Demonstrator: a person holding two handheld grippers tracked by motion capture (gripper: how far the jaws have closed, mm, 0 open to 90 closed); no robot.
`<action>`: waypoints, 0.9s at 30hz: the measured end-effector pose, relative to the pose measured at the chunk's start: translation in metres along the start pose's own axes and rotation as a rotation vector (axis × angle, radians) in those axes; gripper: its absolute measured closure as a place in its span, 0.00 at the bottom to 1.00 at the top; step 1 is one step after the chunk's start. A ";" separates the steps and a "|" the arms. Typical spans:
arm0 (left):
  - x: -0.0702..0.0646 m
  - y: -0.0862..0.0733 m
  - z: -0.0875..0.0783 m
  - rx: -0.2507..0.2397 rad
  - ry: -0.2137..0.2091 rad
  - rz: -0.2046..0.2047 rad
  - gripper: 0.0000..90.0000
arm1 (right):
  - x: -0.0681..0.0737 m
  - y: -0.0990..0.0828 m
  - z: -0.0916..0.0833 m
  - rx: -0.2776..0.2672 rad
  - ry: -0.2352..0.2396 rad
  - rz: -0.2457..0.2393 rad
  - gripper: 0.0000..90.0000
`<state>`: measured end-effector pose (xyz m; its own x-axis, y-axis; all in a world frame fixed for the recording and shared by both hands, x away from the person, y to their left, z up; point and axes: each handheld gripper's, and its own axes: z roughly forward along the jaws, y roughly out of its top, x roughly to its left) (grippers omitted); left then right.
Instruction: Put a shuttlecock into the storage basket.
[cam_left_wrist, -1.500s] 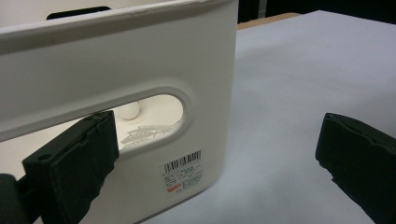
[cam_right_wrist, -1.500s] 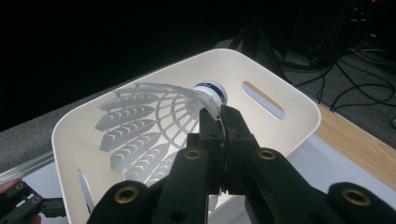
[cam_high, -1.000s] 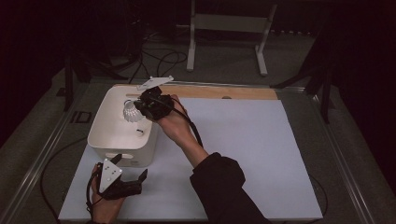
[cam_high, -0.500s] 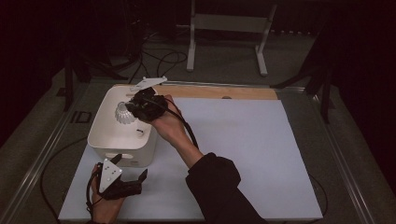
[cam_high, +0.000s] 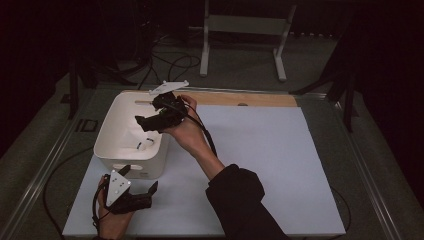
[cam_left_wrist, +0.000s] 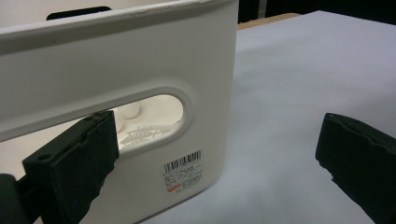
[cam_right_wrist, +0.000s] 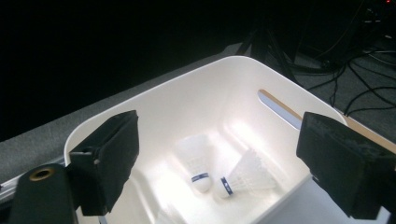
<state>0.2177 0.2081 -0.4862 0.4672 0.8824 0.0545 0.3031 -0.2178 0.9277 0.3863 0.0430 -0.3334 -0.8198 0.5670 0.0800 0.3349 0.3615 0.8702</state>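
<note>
At table's left front, left claw is sitting wide open, empty, just beside the white bin's handle cutout. Over the bin's right rim, right claw is hanging, jaws just opening, now spread, nothing between them. Two shuttlecocks are lying side by side on the bin floor.

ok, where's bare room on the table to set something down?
The white sheet is free right of the forearm, out to its far and right edges. It is crowded at the left: white bin holding two shuttlecocks, both hand-held grippers there.
</note>
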 end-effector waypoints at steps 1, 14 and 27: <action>0.000 0.000 0.000 0.000 0.000 0.000 0.00 | 0.000 0.000 -0.001 -0.001 0.000 0.001 0.13; 0.000 0.000 0.000 -0.003 0.001 -0.004 0.00 | -0.006 -0.005 -0.011 -0.001 -0.035 -0.022 0.11; 0.000 0.000 0.000 0.002 0.002 0.000 0.00 | -0.018 -0.016 -0.022 -0.010 -0.059 -0.012 0.11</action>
<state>0.2176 0.2081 -0.4862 0.4656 0.8833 0.0555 0.3046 -0.2188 0.9270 0.3849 0.0104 -0.3383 -0.7952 0.6050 0.0409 0.3202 0.3617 0.8756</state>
